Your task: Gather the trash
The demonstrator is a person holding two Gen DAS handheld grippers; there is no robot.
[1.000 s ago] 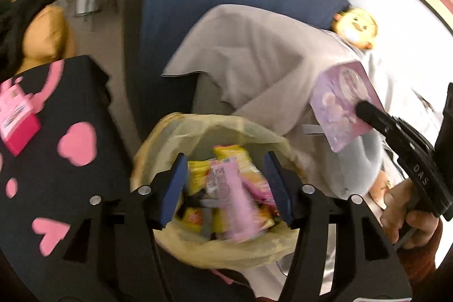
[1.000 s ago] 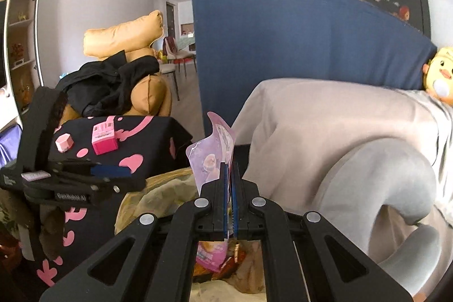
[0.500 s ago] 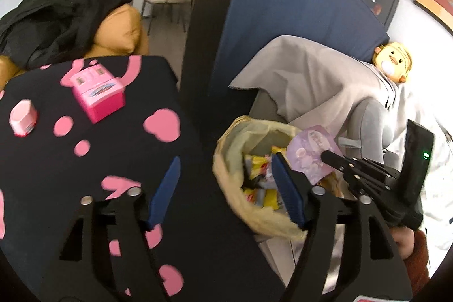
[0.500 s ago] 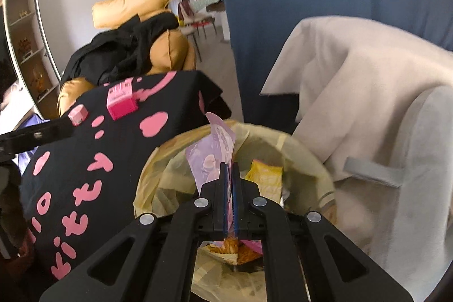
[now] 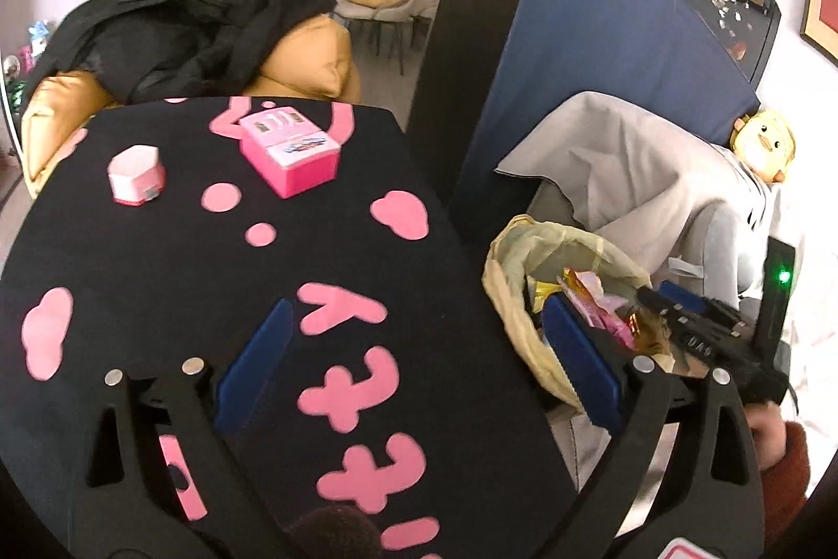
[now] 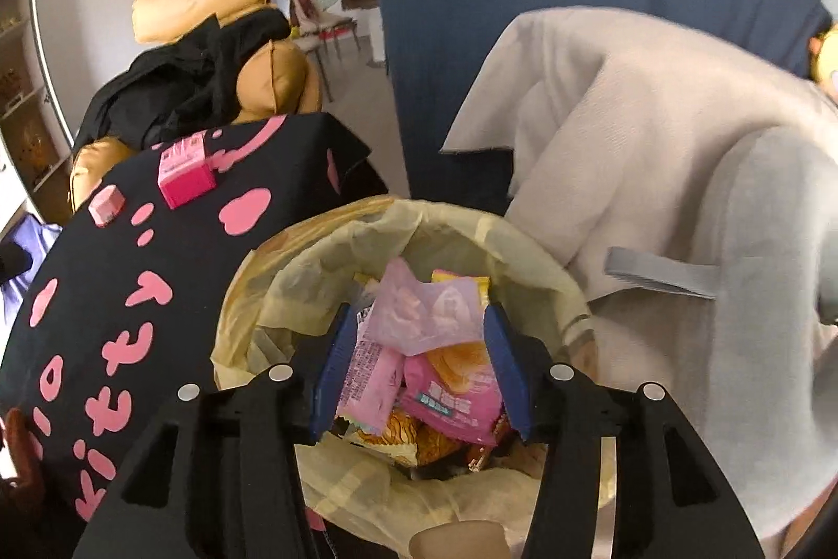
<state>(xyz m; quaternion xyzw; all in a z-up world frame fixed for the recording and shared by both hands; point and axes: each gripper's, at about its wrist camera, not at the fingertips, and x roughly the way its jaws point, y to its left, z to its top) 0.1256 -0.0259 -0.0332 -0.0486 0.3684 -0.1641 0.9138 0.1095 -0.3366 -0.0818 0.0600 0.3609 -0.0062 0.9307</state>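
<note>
A bin lined with a yellow bag (image 6: 293, 286) (image 5: 510, 276) stands between the table and the sofa, full of snack wrappers. A pale purple wrapper (image 6: 424, 313) lies loose on top of the pile, free of the fingers. My right gripper (image 6: 416, 333) is open directly above the bin; it also shows in the left wrist view (image 5: 675, 307). My left gripper (image 5: 414, 333) is open and empty, over the right edge of the black table (image 5: 157, 276).
A pink box (image 5: 288, 153) and a small pink case (image 5: 135, 175) sit at the table's far side. A grey sofa with a beige blanket (image 6: 628, 129) is right of the bin. A tan armchair with black clothes (image 5: 199, 30) is behind the table.
My right gripper has lowered over the bin and opened, dropping the purple wrapper onto the pile. My left gripper has swung left from over the bin to over the table.
</note>
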